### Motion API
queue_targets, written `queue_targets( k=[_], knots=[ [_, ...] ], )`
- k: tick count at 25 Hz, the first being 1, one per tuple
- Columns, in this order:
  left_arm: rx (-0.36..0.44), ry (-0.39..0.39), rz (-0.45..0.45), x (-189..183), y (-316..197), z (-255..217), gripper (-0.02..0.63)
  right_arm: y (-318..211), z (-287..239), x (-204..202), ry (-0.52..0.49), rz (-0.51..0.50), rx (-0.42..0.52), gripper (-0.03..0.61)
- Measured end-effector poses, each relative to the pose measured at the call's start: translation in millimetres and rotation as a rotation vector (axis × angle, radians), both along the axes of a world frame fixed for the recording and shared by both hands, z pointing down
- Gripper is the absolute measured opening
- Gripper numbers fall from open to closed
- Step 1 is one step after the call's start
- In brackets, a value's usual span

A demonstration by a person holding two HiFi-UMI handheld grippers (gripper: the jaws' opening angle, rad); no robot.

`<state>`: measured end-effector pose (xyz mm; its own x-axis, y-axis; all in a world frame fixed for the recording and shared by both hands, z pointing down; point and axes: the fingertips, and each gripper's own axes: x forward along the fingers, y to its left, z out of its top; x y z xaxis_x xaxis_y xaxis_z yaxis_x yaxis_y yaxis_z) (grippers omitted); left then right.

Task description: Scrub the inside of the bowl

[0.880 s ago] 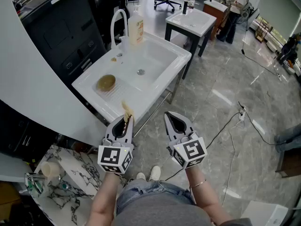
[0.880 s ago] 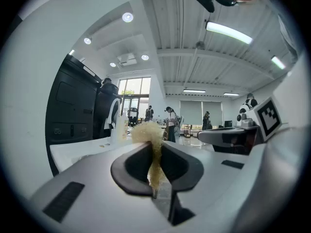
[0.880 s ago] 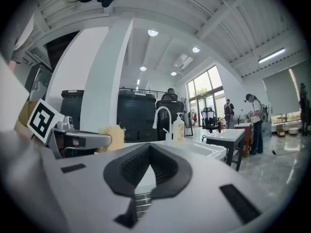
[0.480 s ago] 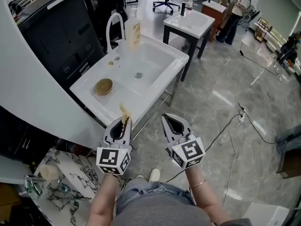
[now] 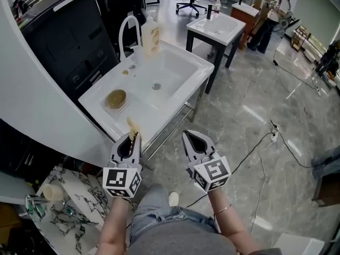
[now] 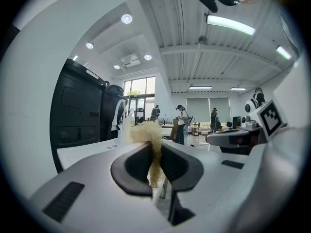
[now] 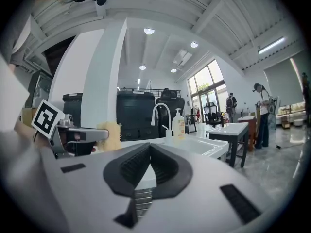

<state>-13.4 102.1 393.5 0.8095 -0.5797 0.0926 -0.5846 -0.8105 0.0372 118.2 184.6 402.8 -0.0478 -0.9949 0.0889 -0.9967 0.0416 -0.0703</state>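
sinks: 2, white. Near one [image 5: 178, 70] ahead of both hand-held grippers, second [image 5: 223, 26] further back.
hand-held grippers: 2. Left hand-held gripper [image 5: 131, 137] clamped on the scrub pad; right hand-held gripper [image 5: 192, 137] jaws together, nothing between.
faucet: 1 [image 5: 126, 32], at near sink's back edge.
soap bottle: 1 [image 5: 151, 35], just beside faucet.
bowl: 1 [image 5: 116, 98], brownish, on near sink's ribbed drainer, well apart from both grippers.
scrub pad: 1 [image 6: 146, 132], yellow, sticking out past left jaws.

Polished grey floor [image 5: 249, 110], black cabinets [image 5: 64, 33]
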Motion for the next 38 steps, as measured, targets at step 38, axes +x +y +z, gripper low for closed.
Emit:
queue_targets(
  k=[38],
  knots=[
    [-0.044, 0.000, -0.164, -37, -204, 19, 0.044, -244, 22, -48, 0.077, -0.270, -0.090, 0.011]
  ],
)
